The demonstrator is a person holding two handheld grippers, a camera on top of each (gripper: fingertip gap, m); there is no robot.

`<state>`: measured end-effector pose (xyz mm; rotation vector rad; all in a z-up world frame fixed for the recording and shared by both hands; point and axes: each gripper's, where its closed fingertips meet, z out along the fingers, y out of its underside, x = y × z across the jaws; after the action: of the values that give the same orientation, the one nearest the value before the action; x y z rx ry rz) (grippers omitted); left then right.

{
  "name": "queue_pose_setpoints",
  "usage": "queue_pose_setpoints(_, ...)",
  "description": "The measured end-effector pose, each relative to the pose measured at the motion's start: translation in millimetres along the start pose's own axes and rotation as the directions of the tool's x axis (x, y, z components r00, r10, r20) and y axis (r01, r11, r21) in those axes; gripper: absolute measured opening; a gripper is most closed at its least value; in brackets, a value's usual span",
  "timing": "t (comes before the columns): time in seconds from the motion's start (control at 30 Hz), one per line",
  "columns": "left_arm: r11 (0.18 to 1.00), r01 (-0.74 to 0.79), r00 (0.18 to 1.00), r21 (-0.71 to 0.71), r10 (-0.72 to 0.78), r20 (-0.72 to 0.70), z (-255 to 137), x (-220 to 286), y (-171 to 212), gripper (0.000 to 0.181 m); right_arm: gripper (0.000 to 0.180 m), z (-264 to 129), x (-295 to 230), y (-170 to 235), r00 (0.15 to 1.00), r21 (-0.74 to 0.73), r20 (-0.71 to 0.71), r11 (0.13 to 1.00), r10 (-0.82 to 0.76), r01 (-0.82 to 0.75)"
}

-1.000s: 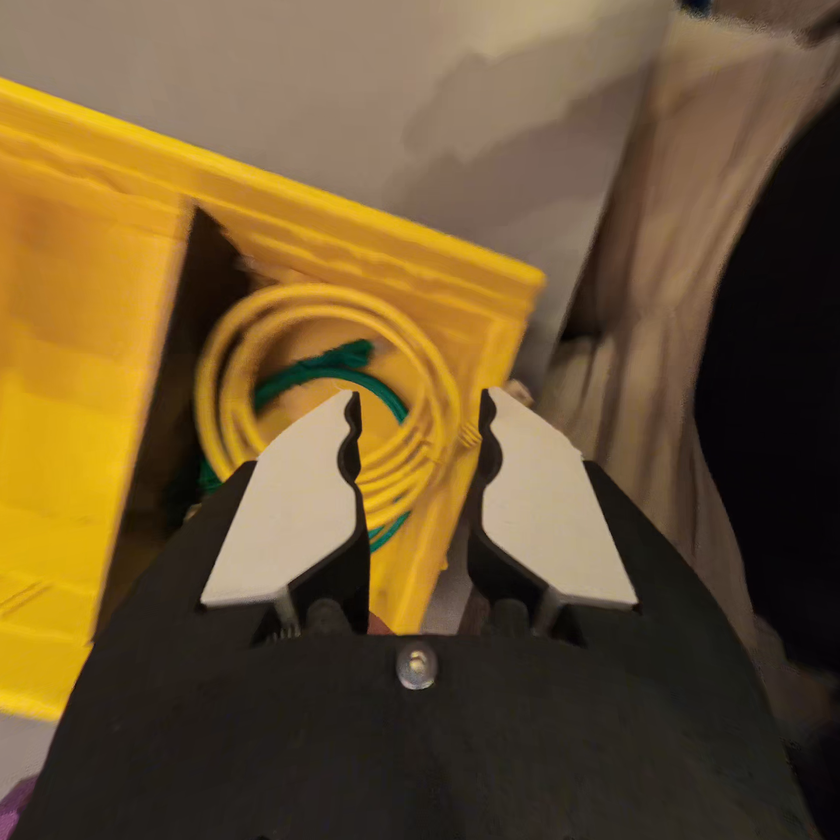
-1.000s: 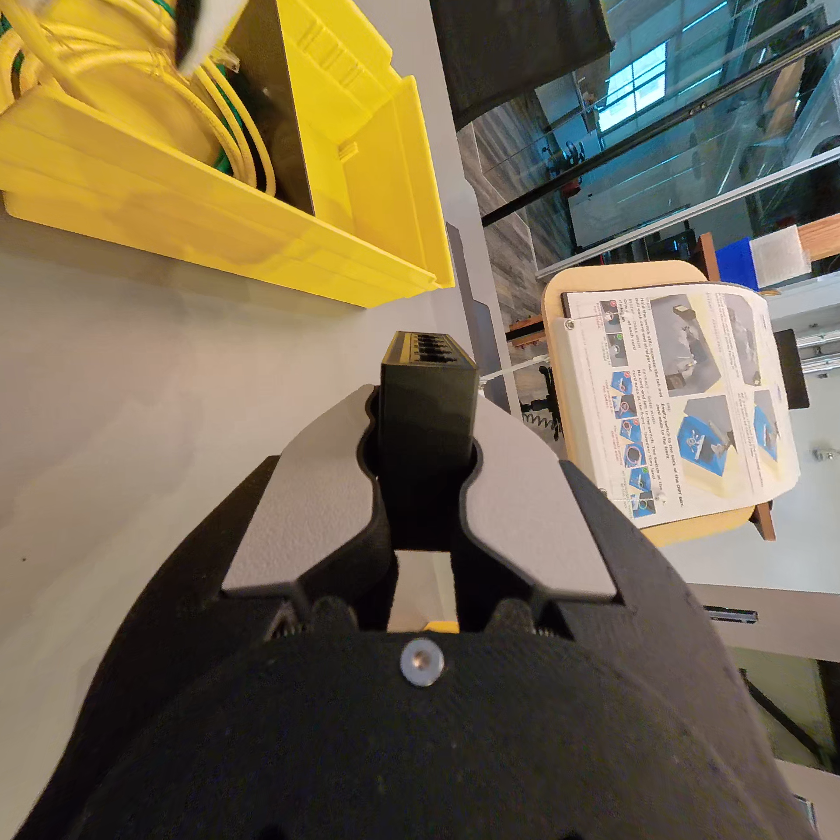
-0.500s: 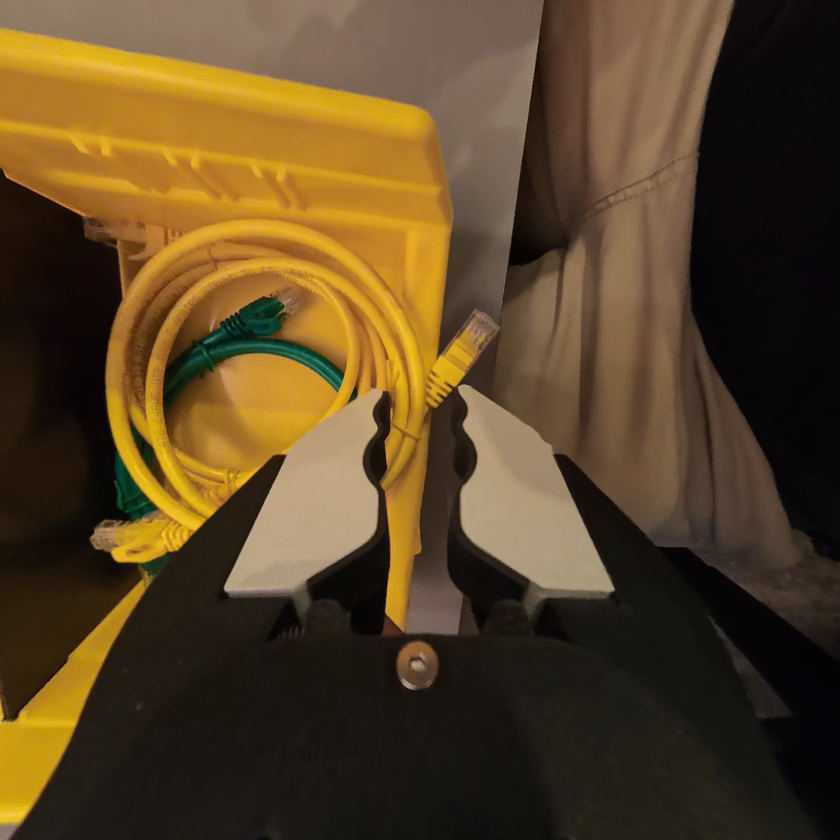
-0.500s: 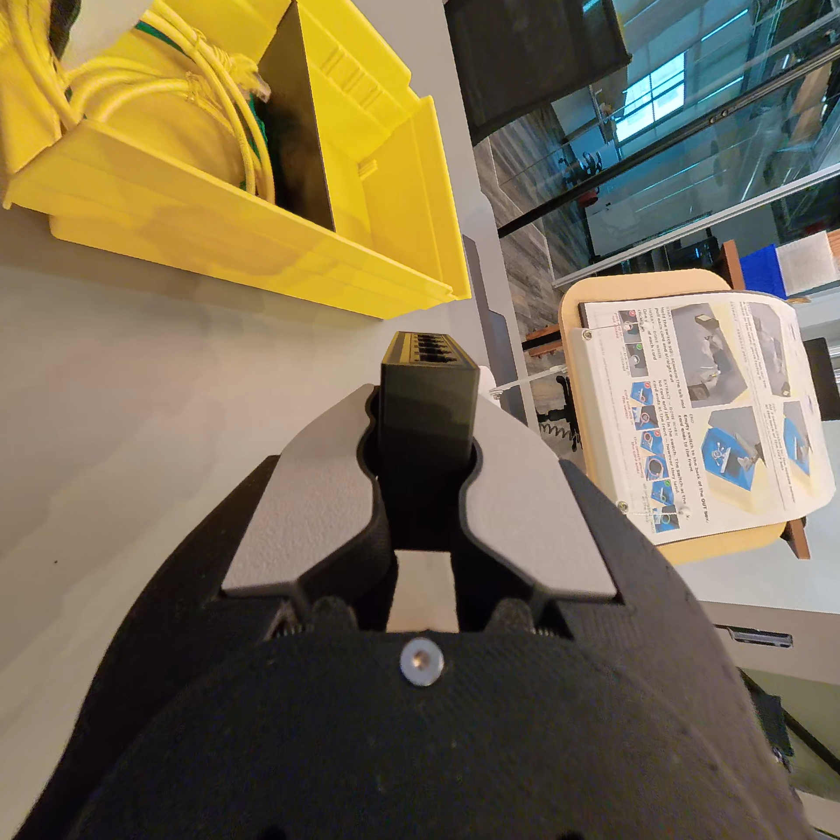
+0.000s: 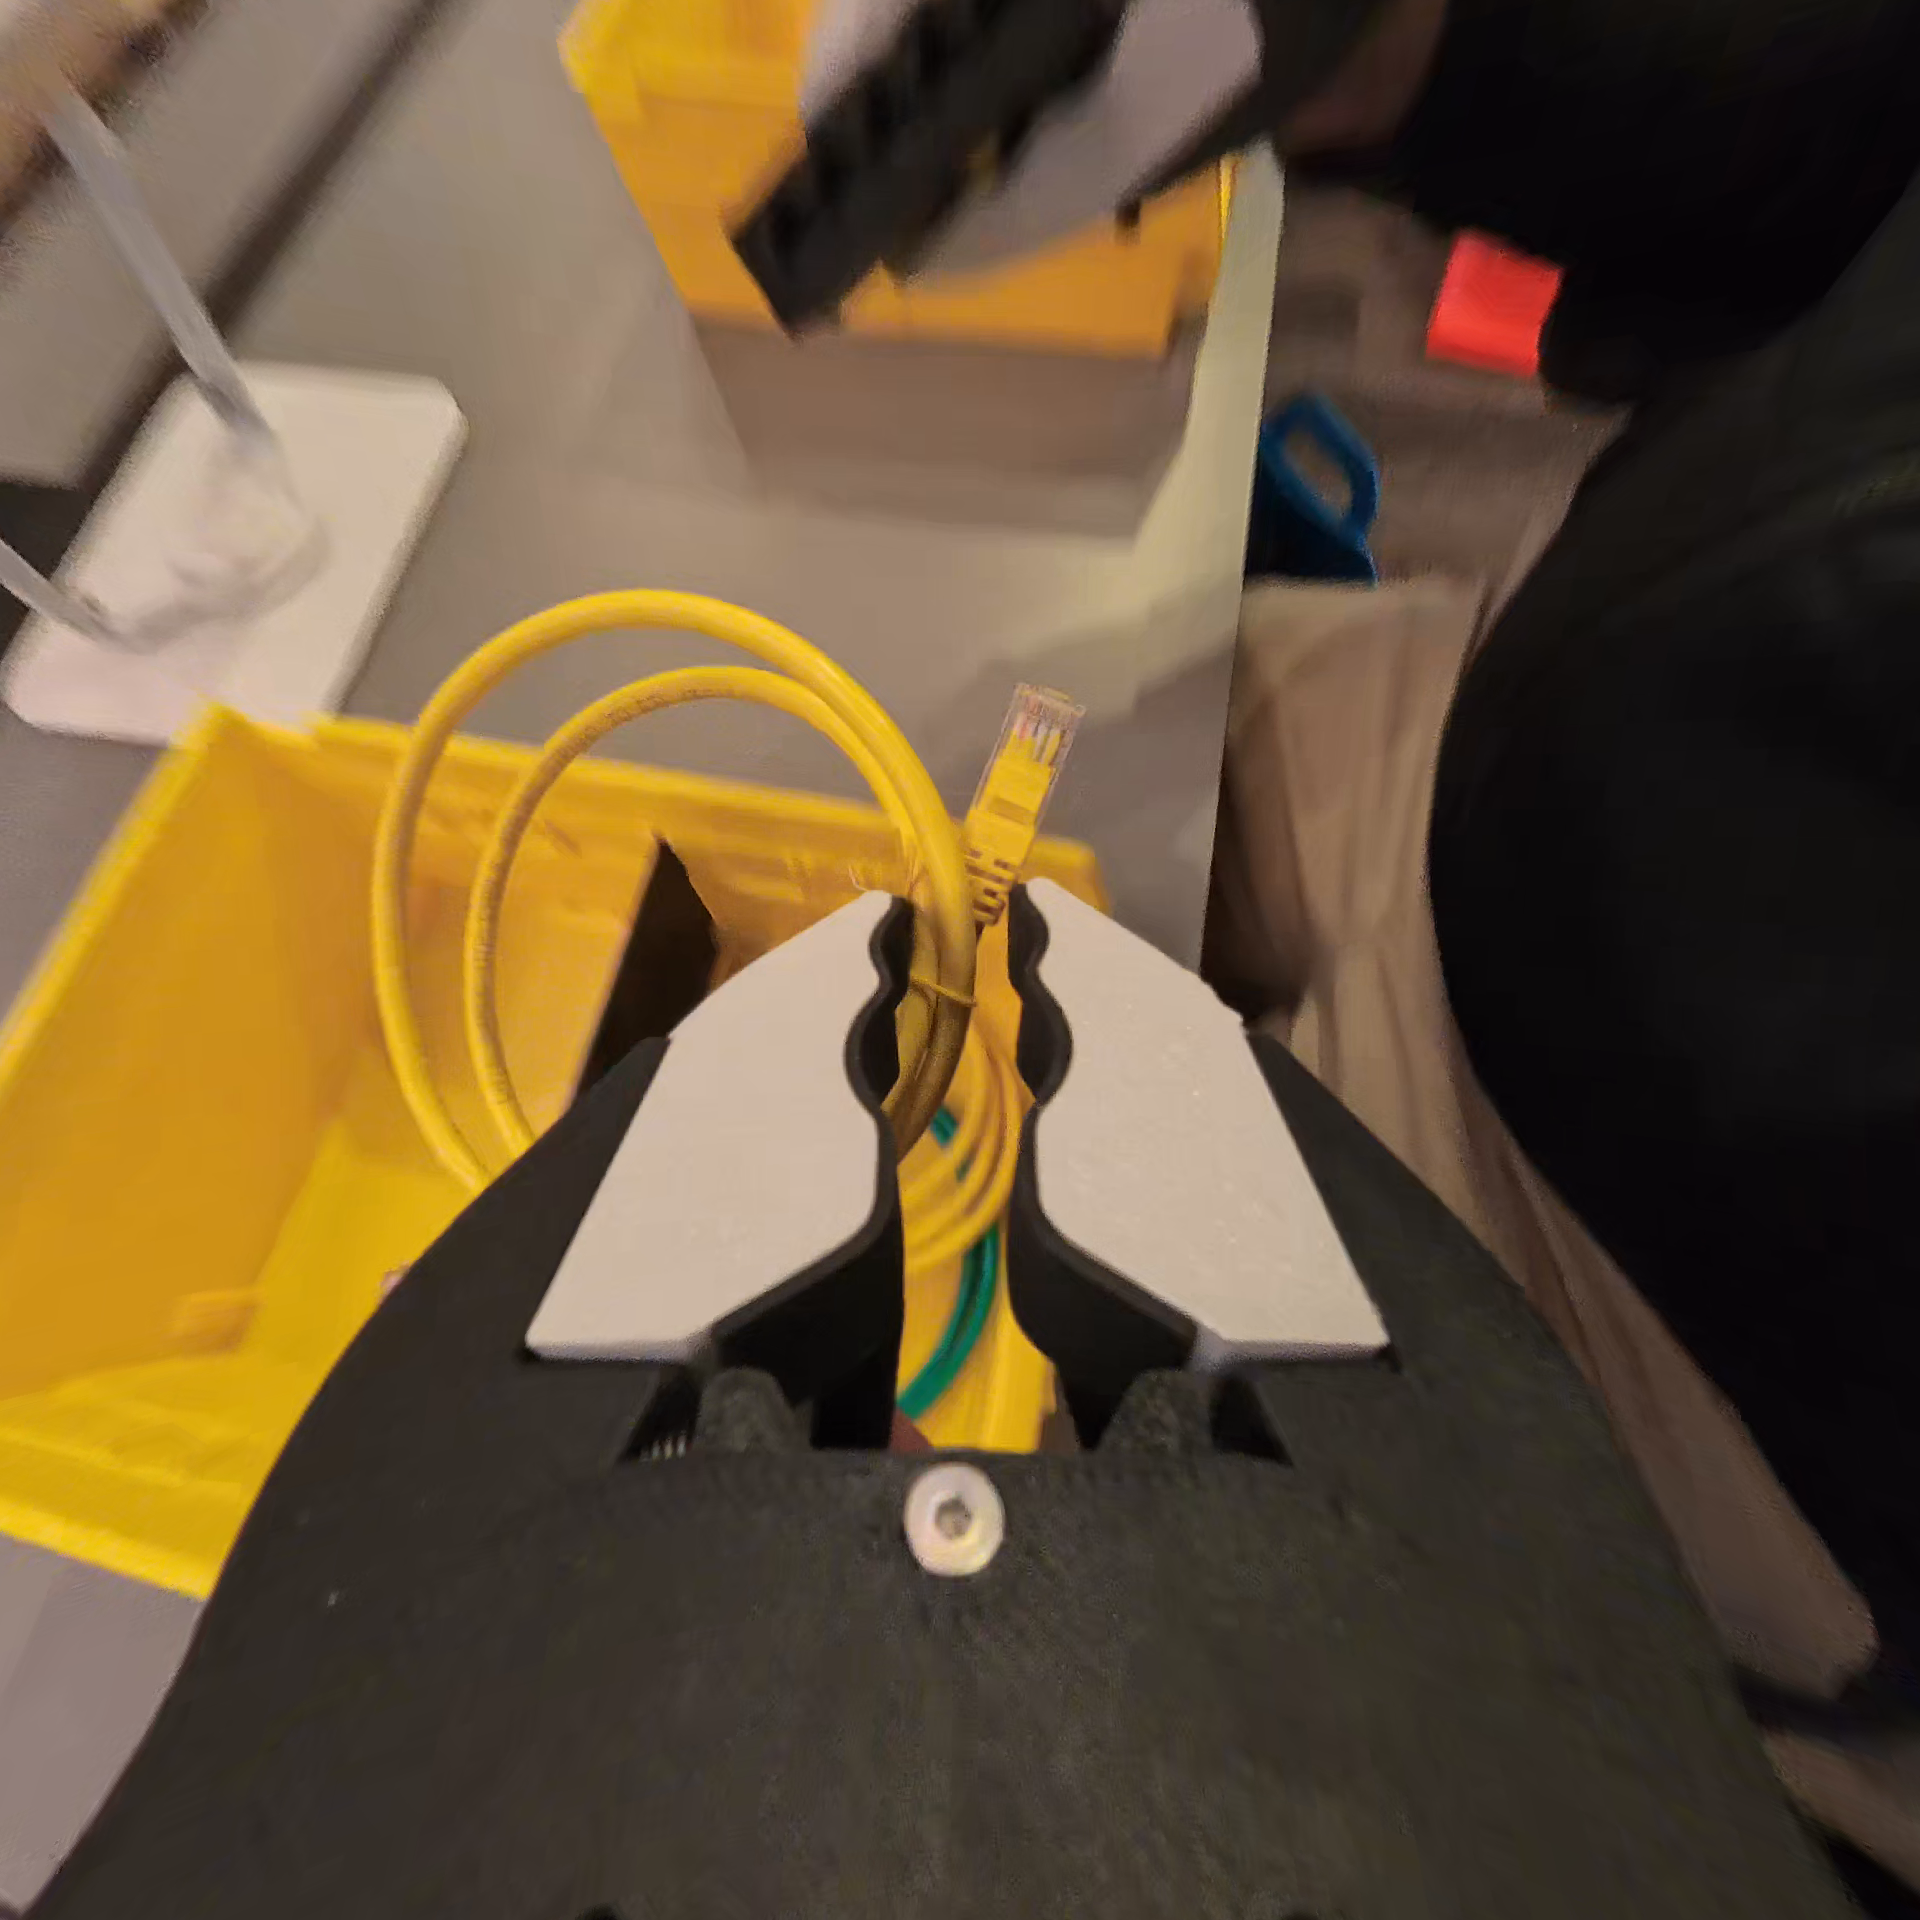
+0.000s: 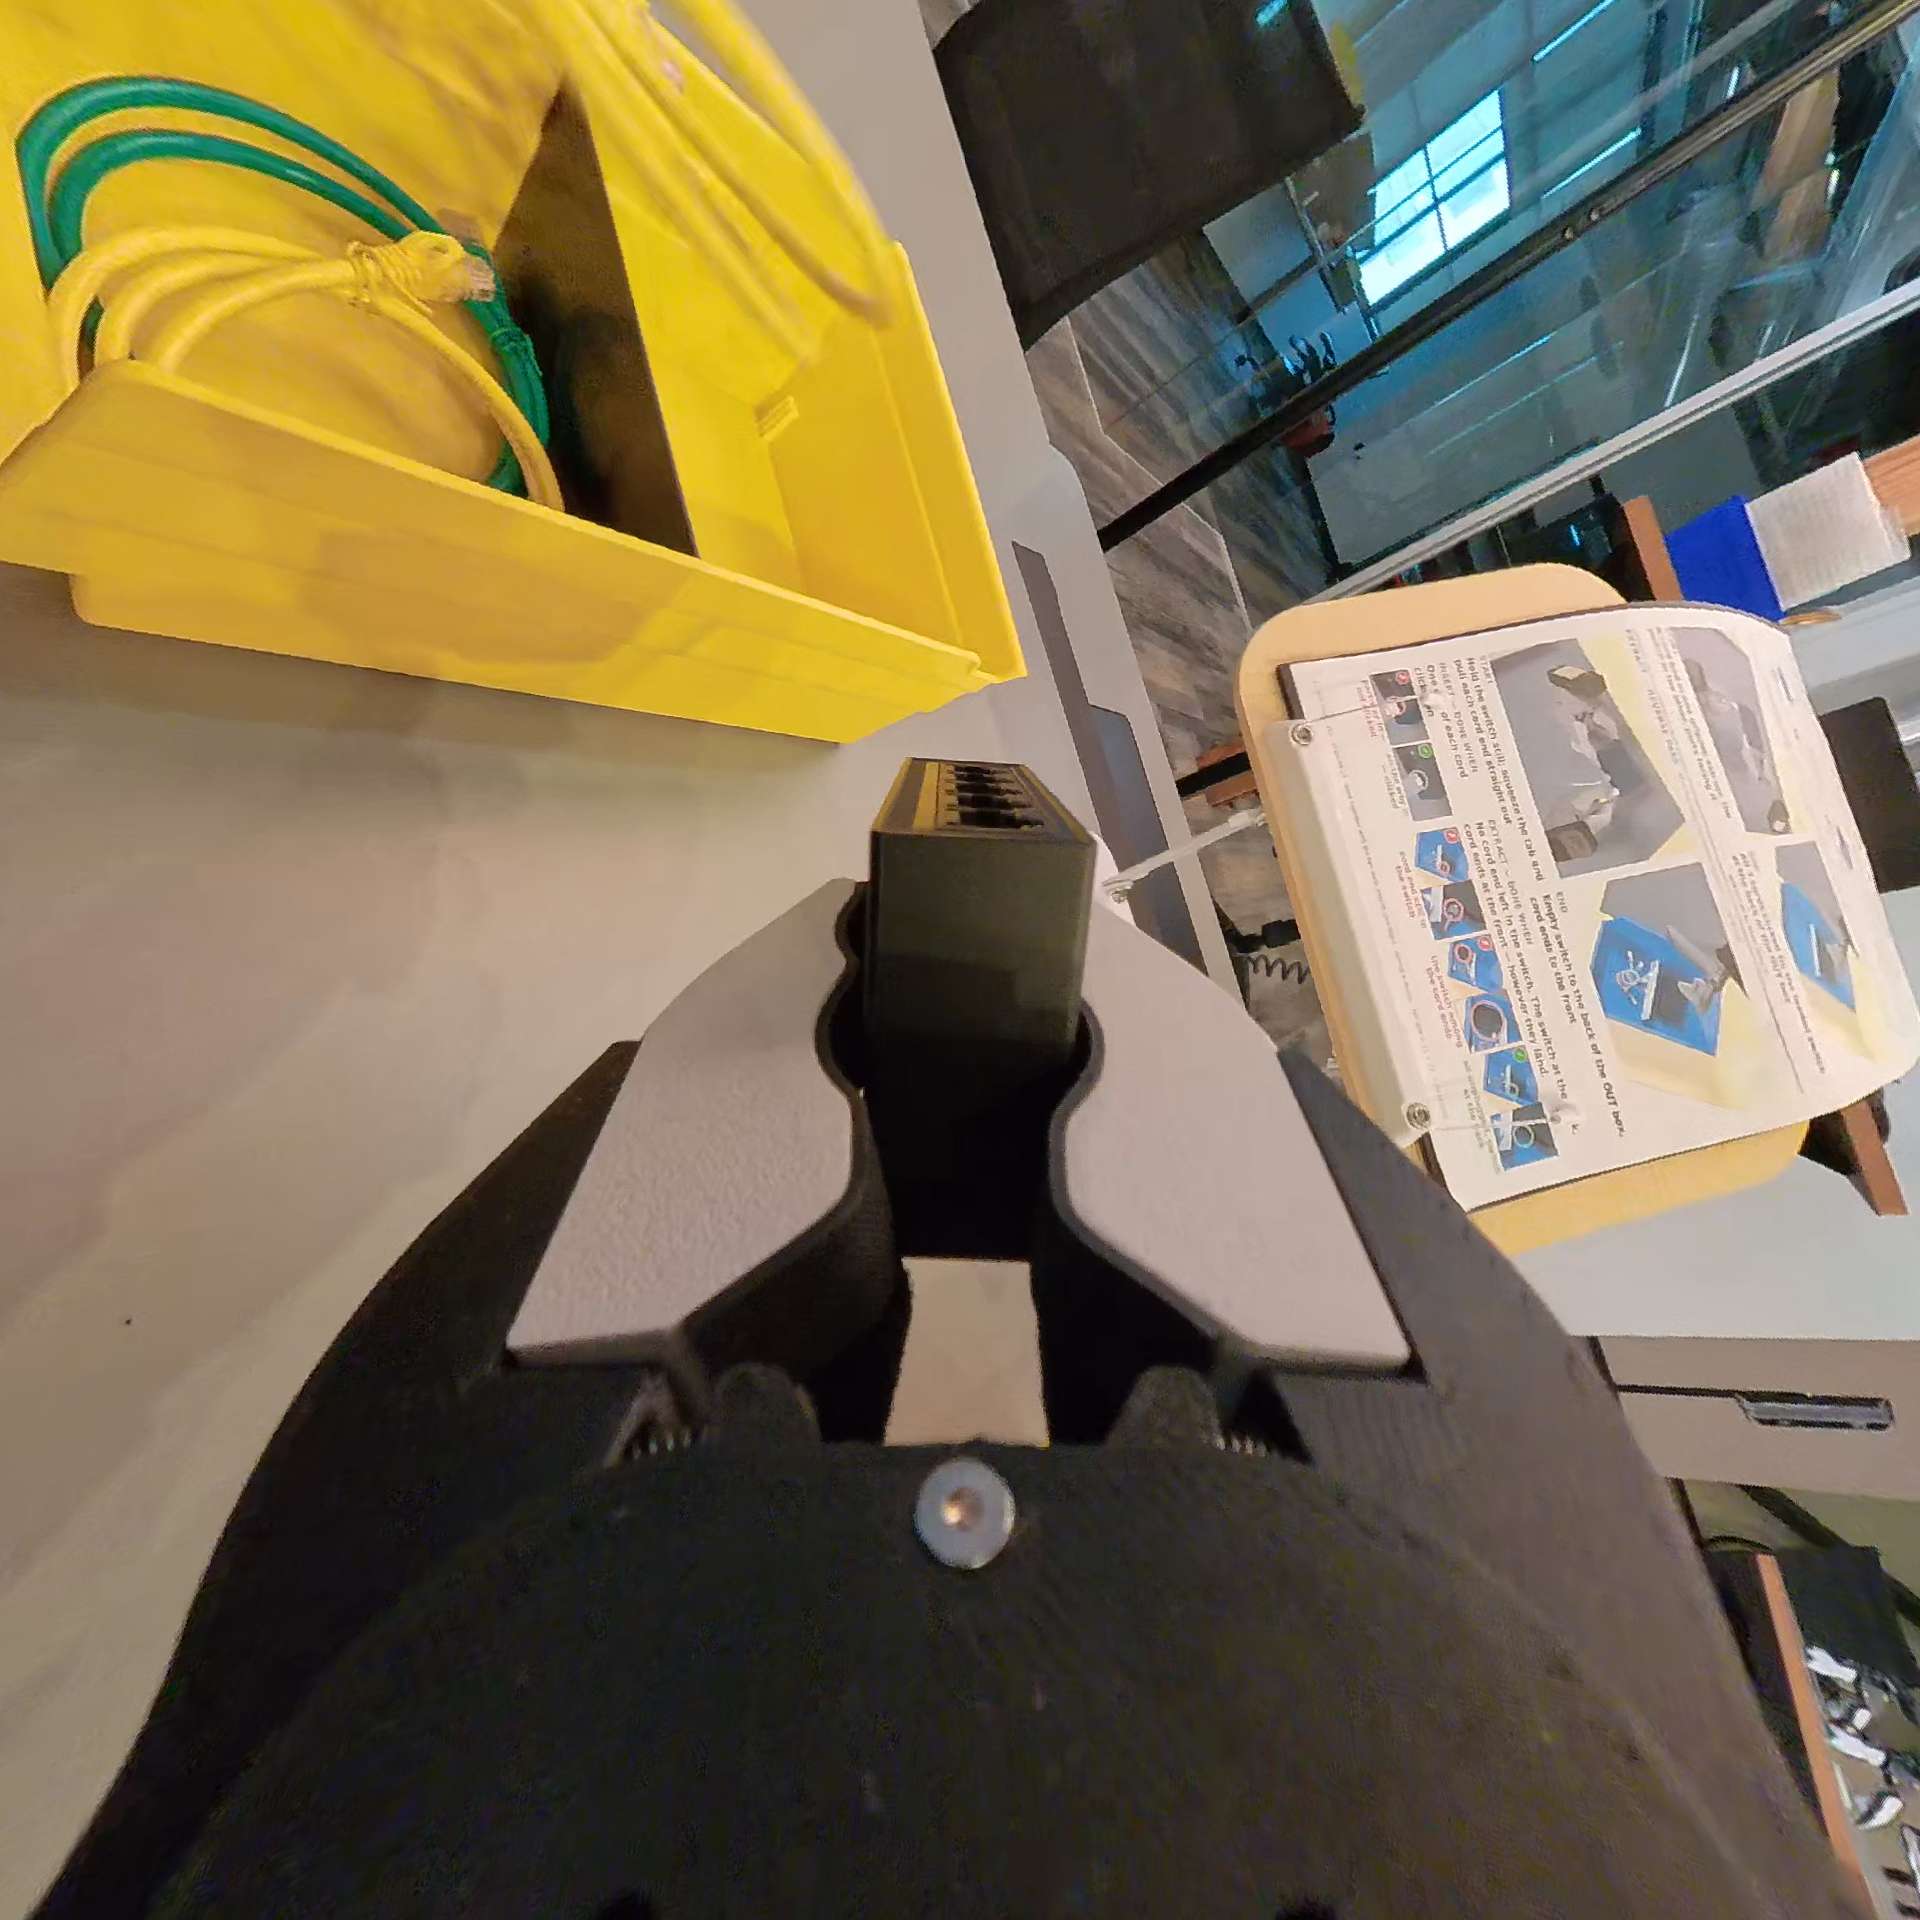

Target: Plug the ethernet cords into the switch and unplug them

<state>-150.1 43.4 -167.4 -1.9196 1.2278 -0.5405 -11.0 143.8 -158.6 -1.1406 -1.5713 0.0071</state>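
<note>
My left gripper (image 5: 961, 914) is shut on a coiled yellow ethernet cord (image 5: 665, 727) and holds it above the yellow bin (image 5: 156, 1091). The cord's clear plug (image 5: 1029, 769) sticks up past the fingertips. My right gripper (image 6: 971, 904) is shut on the black switch (image 6: 977, 935), held above the grey table with its row of ports (image 6: 982, 805) facing away. The switch also shows blurred at the top of the left wrist view (image 5: 894, 177). A green cord (image 6: 260, 135) and another yellow cord (image 6: 270, 291) lie in the bin (image 6: 499, 613).
A second yellow bin (image 5: 987, 291) stands farther off on the table. A white stand base (image 5: 239, 540) sits at the left. A board with an instruction sheet (image 6: 1558, 894) stands beyond the table edge. A person's beige clothing (image 5: 1351, 935) is at the right. The gap from one gripper's tips to the other's is roughly 20 cm.
My left gripper has closed on the yellow cord and lifted it out of the bin, swinging toward the switch. The right gripper holds the switch almost still.
</note>
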Motion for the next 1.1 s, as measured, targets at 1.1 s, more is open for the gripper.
queue_pose_setpoints(1.1, 0.278, 0.774, 0.559, 0.569, -0.721, -0.408, 144.5, -63.1, -80.7, 0.019, 0.029, -56.7, 77.2, 63.0, 0.933, -0.086, -0.192, 0.942, 0.305, -0.326)
